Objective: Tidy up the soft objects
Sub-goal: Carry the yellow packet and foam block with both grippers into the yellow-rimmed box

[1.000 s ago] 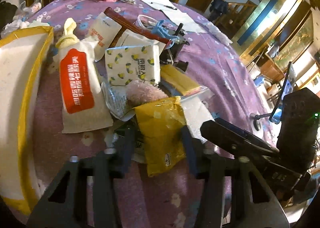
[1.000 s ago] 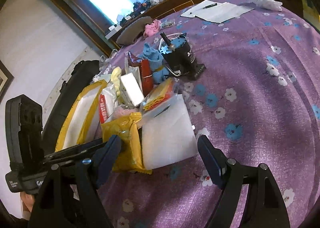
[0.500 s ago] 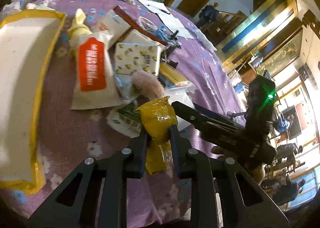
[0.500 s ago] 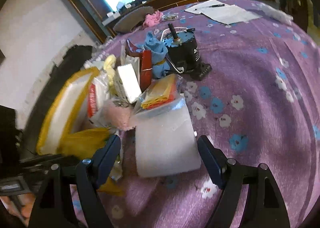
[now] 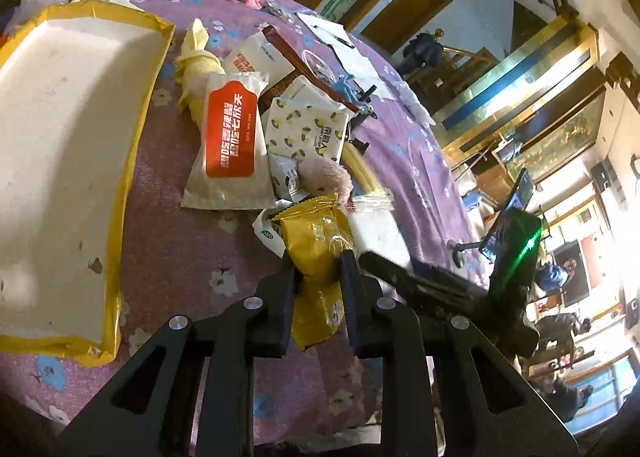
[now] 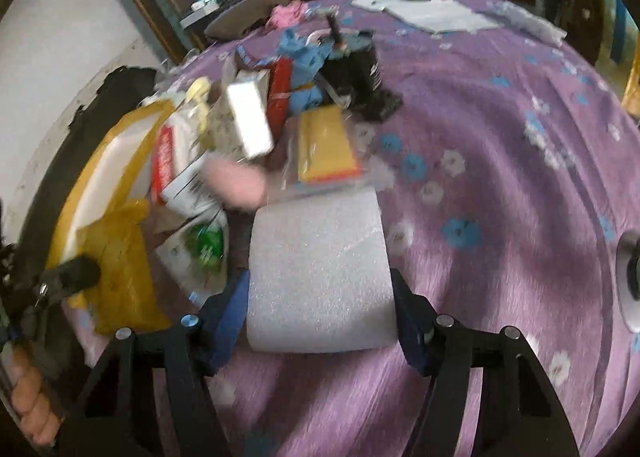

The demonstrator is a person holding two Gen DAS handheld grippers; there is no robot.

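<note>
The round table (image 5: pixel 168 257), covered in a purple floral cloth, carries the whole load; the white foam tray with yellow edging (image 5: pixel 60 137) lies at its 9 o'clock side in the left wrist view, holding nothing; the white foam roll (image 6: pixel 320 273) lies at 6 o'clock in the right wrist view, between the fingers of the right gripper (image 6: pixel 320 313), whose jaws are closing from a wide setting, with the pads at the roll's ends and contact not certain because of blur; the white pouch with an orange label (image 5: pixel 230 141) lies at centre in the left wrist view, beside the lemon-print tissue pack (image 5: pixel 308 129); the yellow snack packet (image 5: pixel 316 257) is clamped at a narrow setting by the left gripper (image 5: pixel 316 281), at 6 o'clock from the pink fluffy ball (image 5: pixel 324 177).
</note>
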